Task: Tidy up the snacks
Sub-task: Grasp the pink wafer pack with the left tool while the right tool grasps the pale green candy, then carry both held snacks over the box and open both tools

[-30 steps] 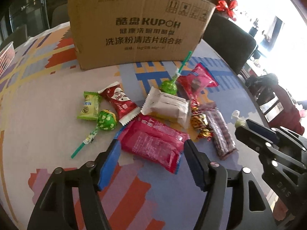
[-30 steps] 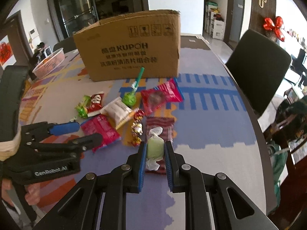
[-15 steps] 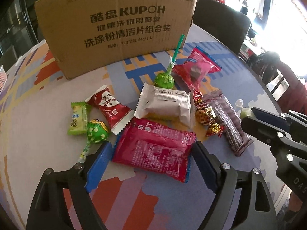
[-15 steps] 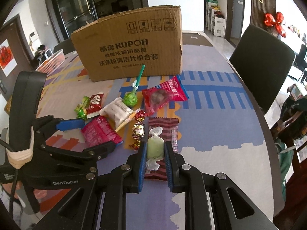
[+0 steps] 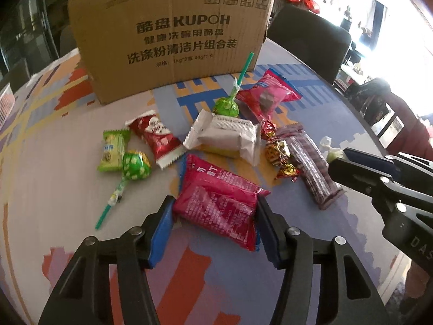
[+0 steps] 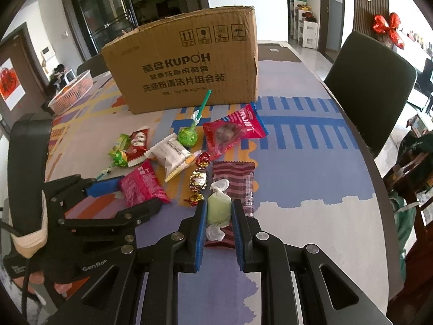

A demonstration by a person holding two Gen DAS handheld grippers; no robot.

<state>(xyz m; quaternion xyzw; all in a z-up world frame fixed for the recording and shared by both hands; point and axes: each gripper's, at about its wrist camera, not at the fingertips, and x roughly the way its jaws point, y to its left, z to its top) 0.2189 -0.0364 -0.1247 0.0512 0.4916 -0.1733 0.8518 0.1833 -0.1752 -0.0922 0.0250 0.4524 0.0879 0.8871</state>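
My left gripper has closed in on the large red snack packet; both blue pads touch its sides as it lies on the table. It shows in the right wrist view too. My right gripper is shut on a pale green wrapped candy and holds it over a striped maroon bar. Other snacks lie in front of the cardboard box: a white packet, two green lollipops, a small red packet, a green packet, foil candies.
A red see-through packet lies to the right of the box. A pink basket stands at the far left of the table. A dark chair stands at the right table edge. The patterned tablecloth covers the table.
My left gripper has moved forward and narrowed until its pads touch the large red packet. My right gripper still holds the green candy in about the same spot.
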